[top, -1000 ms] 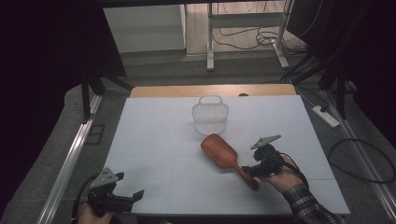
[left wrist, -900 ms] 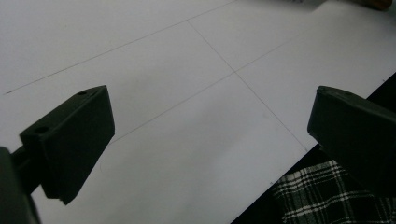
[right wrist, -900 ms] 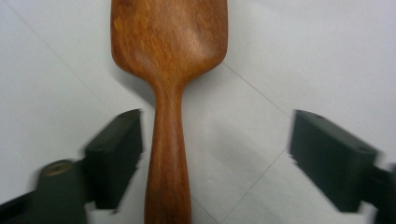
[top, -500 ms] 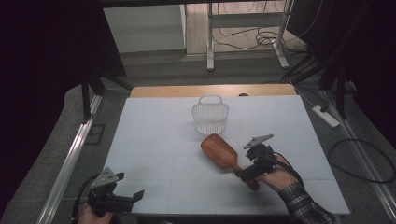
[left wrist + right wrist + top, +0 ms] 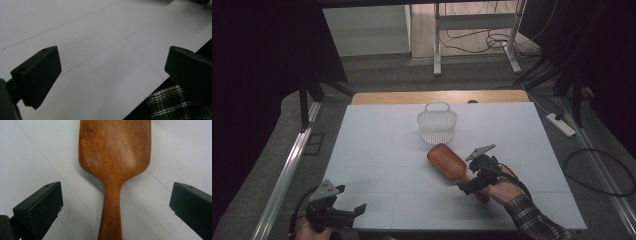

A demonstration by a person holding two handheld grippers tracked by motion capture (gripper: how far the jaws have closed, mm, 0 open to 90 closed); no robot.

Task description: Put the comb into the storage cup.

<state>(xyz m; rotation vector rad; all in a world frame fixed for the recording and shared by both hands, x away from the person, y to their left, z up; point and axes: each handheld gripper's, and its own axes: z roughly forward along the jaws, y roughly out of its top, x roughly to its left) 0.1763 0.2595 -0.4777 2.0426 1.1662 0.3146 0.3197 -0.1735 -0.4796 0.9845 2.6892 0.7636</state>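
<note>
Right gripper (image 5: 466,186) poised wide open over the wooden brush (image 5: 451,163) handle.

Its jaws, just opened fully, straddle the handle without touching it; the hand (image 5: 504,189) reaches in low from the near right, plaid sleeve (image 5: 532,217) behind. The brush lies back-up on the white table (image 5: 377,150), just before the white basket (image 5: 437,124). The left gripper (image 5: 343,214) rests open at the near-left edge. No readable writing.

Wooden paddle hairbrush (image 5: 451,163): reddish-brown, smooth grained back facing up, lying flat on the white table surface (image 5: 382,150). Broad rounded head points to 10 o'clock in the high view; narrow handle (image 5: 111,215) tapers toward 4 o'clock.
</note>
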